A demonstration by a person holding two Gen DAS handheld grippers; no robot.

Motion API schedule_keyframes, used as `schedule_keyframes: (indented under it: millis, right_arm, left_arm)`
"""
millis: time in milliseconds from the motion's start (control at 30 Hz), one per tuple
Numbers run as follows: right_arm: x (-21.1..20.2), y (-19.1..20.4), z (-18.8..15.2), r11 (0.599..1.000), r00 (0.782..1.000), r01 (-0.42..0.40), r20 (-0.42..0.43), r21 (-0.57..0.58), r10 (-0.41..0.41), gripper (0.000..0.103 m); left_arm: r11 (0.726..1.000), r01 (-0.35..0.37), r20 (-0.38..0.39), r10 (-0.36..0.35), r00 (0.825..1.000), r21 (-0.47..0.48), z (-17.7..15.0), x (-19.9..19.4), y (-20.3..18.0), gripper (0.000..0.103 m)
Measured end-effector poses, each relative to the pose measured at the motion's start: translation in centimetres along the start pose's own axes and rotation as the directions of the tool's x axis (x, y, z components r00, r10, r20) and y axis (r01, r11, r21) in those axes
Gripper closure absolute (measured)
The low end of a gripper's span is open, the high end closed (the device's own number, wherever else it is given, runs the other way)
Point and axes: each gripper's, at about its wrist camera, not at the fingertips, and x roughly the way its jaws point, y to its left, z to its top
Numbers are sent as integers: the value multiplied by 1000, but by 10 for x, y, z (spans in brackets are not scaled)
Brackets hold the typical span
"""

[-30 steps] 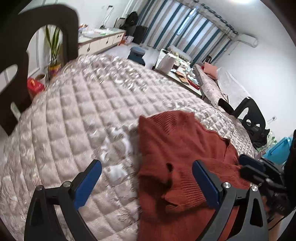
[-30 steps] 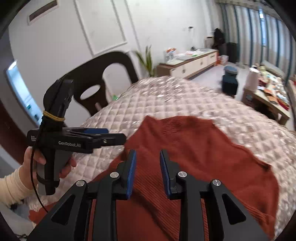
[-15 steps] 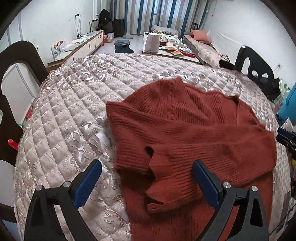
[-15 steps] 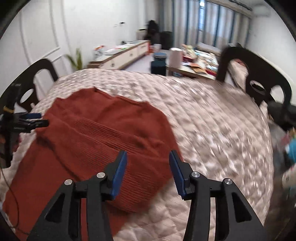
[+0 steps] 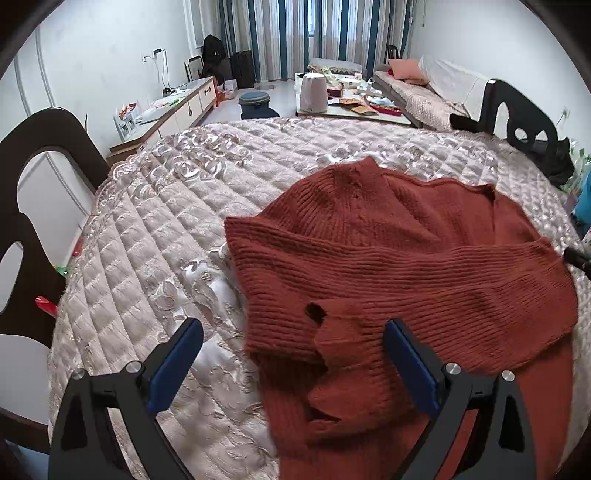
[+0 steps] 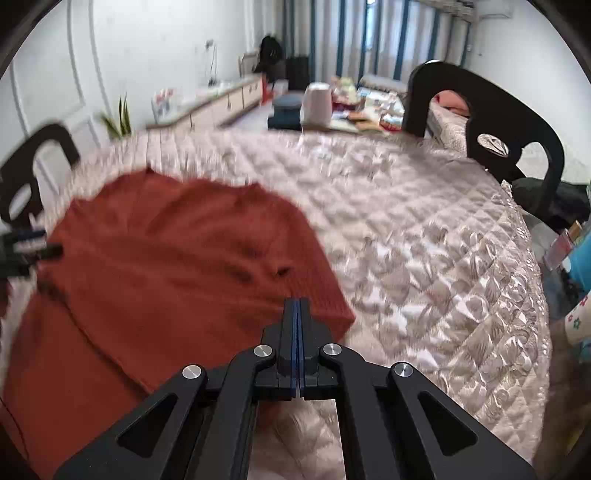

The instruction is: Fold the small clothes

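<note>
Sweater (image 5: 399, 258) in rust knit lies partly folded on the quilted table cover (image 5: 155, 236), long axis crosswise, neckline away. Left gripper (image 5: 291, 365) hovers spread wide; right gripper (image 6: 297, 314) is pinched together at the knit's edge, grip uncertain. Best next: lift corners evenly.

Rust-red sweater (image 5: 399, 258), ribbed knit throughout. Tabletop (image 5: 155, 251) under a pale pinkish-beige quilted cover, diamond-stitched with glossy floral motifs. Left gripper (image 5: 291, 365): black frame, blue pads, silver screws; right gripper (image 6: 297, 321): same colours. Chairs (image 6: 491, 122) at 9 and 2 o'clock, black. Curtains (image 5: 295, 33) at 12 o'clock, vertical stripes of blue and grey-beige. Walls white. Kettle (image 5: 313, 92) pale pinkish-white. Sofa cushion (image 5: 404, 68) at 1 o'clock, salmon pink.
</note>
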Motion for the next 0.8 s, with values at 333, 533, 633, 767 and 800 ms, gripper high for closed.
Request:
schedule_keyframes:
  millis: [333, 533, 633, 767, 800]
  right_arm:
    - [-6, 13, 7, 1000, 1000, 0, 23, -24, 1, 103]
    - [-22, 42, 16, 985, 986, -120, 102, -126, 133, 82]
    - [-8, 57, 19, 971, 986, -155, 35, -182, 164, 77]
    - [11, 67, 14, 956, 986, -168, -33, -240, 165, 77]
    - [17, 70, 10, 953, 987, -160, -57, -258, 150, 77]
  left_arm:
    - [998, 30, 4, -30, 1000, -47, -3, -5, 17, 4]
    - [991, 128, 78, -124, 989, -50, 1, -32, 22, 4]
    - [987, 162, 67, -160, 985, -21, 5, -34, 19, 4]
    - [980, 191, 72, -195, 978, 55, 9, -35, 4, 10]
    - [976, 188, 62, -195, 979, 109, 10, -33, -5, 10]
